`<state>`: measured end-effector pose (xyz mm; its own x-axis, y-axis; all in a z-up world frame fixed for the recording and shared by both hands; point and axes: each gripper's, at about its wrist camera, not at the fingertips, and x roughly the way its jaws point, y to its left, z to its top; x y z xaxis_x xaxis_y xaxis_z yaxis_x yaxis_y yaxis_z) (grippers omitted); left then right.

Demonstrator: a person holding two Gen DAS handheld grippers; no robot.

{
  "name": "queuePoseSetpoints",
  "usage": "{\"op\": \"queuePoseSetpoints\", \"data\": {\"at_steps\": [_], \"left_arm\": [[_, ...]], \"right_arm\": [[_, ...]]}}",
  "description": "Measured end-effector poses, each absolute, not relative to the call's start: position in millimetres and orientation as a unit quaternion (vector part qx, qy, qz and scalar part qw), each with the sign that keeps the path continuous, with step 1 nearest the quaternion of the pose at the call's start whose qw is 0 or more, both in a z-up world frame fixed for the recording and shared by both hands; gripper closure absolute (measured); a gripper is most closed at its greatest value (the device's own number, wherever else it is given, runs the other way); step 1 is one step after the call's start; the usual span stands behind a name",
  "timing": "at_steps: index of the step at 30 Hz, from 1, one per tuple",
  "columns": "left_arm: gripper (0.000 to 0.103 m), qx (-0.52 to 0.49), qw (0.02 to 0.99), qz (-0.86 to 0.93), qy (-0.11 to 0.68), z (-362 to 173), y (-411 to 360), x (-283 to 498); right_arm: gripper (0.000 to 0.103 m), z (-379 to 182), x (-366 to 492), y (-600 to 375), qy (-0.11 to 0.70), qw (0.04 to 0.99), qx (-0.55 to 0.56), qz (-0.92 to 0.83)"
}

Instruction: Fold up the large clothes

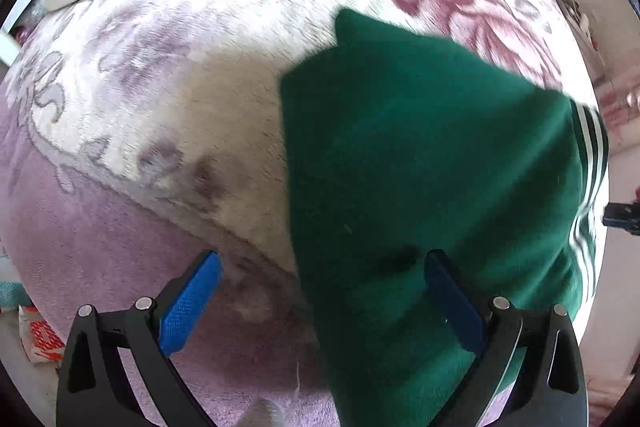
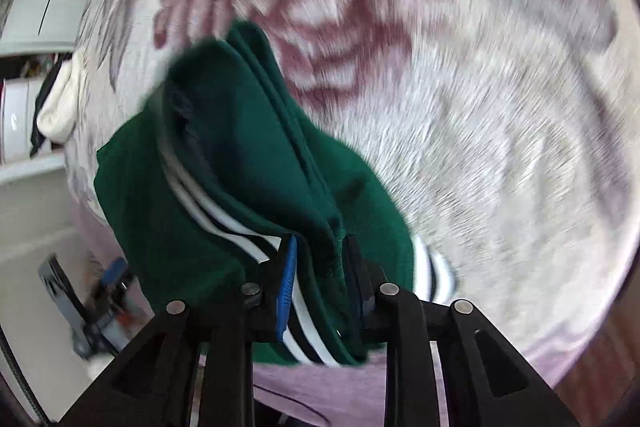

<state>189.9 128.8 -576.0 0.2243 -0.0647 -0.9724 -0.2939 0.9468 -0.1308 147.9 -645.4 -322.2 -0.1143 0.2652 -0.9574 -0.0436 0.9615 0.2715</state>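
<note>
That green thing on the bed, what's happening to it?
A person is folding a green garment with white stripes, using a pincer tool in each hand. It lies bunched up on a flowery blanket on a bed. The right gripper has a thick fold of the green cloth between its fingers, pinched at the striped edge. The left gripper is open wide and holds nothing; it hangs over the garment's edge. The folding is not finished yet.

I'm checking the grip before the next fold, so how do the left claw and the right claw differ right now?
The left claw stands wide open; the right claw is narrowed onto bunched cloth. The left claw holds nothing, the green garment only lying beneath one finger; the right claw grips its striped edge. Both have blue pads and point down at the floral blanket.
</note>
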Motion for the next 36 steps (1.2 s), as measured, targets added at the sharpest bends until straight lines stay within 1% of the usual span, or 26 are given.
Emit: {"op": "queuePoseSetpoints", "data": {"at_steps": [1,2,3,6,9,10,12,16,18,19,20,21,23,24,25,26,27,28,29,31,32,34,35,36], "left_arm": [[0.000,-0.157,0.769,0.081,0.615,-575.3,136.5,194.2],[0.000,-0.166,0.768,0.088,0.612,-575.1,143.9,199.2],[0.000,-0.173,0.770,0.094,0.607,-574.1,150.2,202.0],[0.000,-0.174,0.776,0.122,0.594,-571.9,166.1,209.1],[0.000,-0.171,0.768,0.168,0.593,-575.5,180.9,206.6],[0.000,-0.168,0.763,0.188,0.595,-578.6,186.9,205.4],[0.000,-0.144,0.751,0.234,0.600,-585.4,197.1,201.4],[0.000,-0.144,0.723,0.287,0.611,-606.4,223.1,185.4],[0.000,-0.176,0.708,0.294,0.617,-620.1,235.7,173.1],[0.000,-0.191,0.701,0.297,0.620,-626.1,240.6,166.8],[0.000,-0.199,0.696,0.298,0.622,-629.9,243.5,162.3],[0.000,-0.206,0.693,0.298,0.623,-633.7,245.9,157.2],[0.000,-0.212,0.690,0.297,0.624,-637.4,248.1,149.5],[0.000,-0.217,0.690,0.295,0.624,-638.5,249.0,145.5],[0.000,-0.222,0.689,0.294,0.625,-639.4,250.2,141.6],[0.000,-0.228,0.687,0.293,0.625,-640.3,251.8,137.3],[0.000,-0.232,0.685,0.291,0.625,-641.1,253.1,134.0],[0.000,-0.239,0.683,0.289,0.627,-642.5,254.8,130.9],[0.000,-0.248,0.680,0.286,0.628,-643.5,257.0,128.3],[0.000,-0.258,0.679,0.282,0.627,-643.7,261.7,123.0],[0.000,-0.255,0.681,0.282,0.626,-643.0,264.0,120.6],[0.000,-0.241,0.684,0.288,0.626,-641.8,268.2,117.7],[0.000,-0.233,0.684,0.292,0.627,-642.0,271.6,116.5],[0.000,-0.229,0.682,0.296,0.628,-642.5,276.1,114.3]], "right_arm": [[0.060,-307.6,150.3,-640.4,0.728,0.673,0.060,0.118],[0.049,-291.5,154.5,-632.3,0.717,0.684,0.048,0.126],[0.045,-277.3,160.8,-621.5,0.707,0.691,0.040,0.142],[0.045,-254.6,176.2,-563.4,0.692,0.686,0.009,0.223],[0.043,-249.5,187.2,-478.7,0.678,0.665,-0.049,0.309],[0.041,-252.5,186.9,-450.3,0.676,0.650,-0.080,0.338],[0.029,-268.3,187.4,-384.8,0.666,0.625,-0.155,0.377],[0.029,-313.8,167.7,-279.5,0.642,0.562,-0.305,0.424],[0.021,-348.5,153.4,-242.7,0.635,0.511,-0.378,0.439],[0.020,-370.4,150.1,-230.0,0.639,0.485,-0.413,0.432],[0.021,-387.7,144.8,-219.7,0.640,0.469,-0.438,0.423],[0.036,-395.1,143.4,-215.1,0.652,0.468,-0.431,0.412],[0.046,-419.2,158.4,-215.1,0.741,0.454,-0.356,0.343],[0.055,-421.1,168.6,-218.7,0.768,0.458,-0.317,0.317],[0.058,-422.5,189.9,-231.1,0.814,0.461,-0.228,0.272],[0.075,-426.2,214.4,-254.7,0.858,0.453,-0.101,0.221],[0.086,-431.6,229.2,-276.2,0.877,0.443,-0.011,0.184],[0.086,-439.9,241.0,-301.3,0.890,0.425,0.073,0.148],[0.086,-444.4,244.3,-312.4,0.895,0.411,0.094,0.143],[0.084,-431.9,241.8,-301.8,0.888,0.416,0.040,0.190],[0.077,-419.5,238.6,-289.7,0.883,0.417,0.003,0.216],[0.050,-394.4,233.8,-261.4,0.859,0.429,-0.096,0.261],[0.026,-375.7,230.3,-240.9,0.829,0.450,-0.159,0.292],[0.016,-364.2,226.1,-227.7,0.806,0.463,-0.194,0.314]]}}
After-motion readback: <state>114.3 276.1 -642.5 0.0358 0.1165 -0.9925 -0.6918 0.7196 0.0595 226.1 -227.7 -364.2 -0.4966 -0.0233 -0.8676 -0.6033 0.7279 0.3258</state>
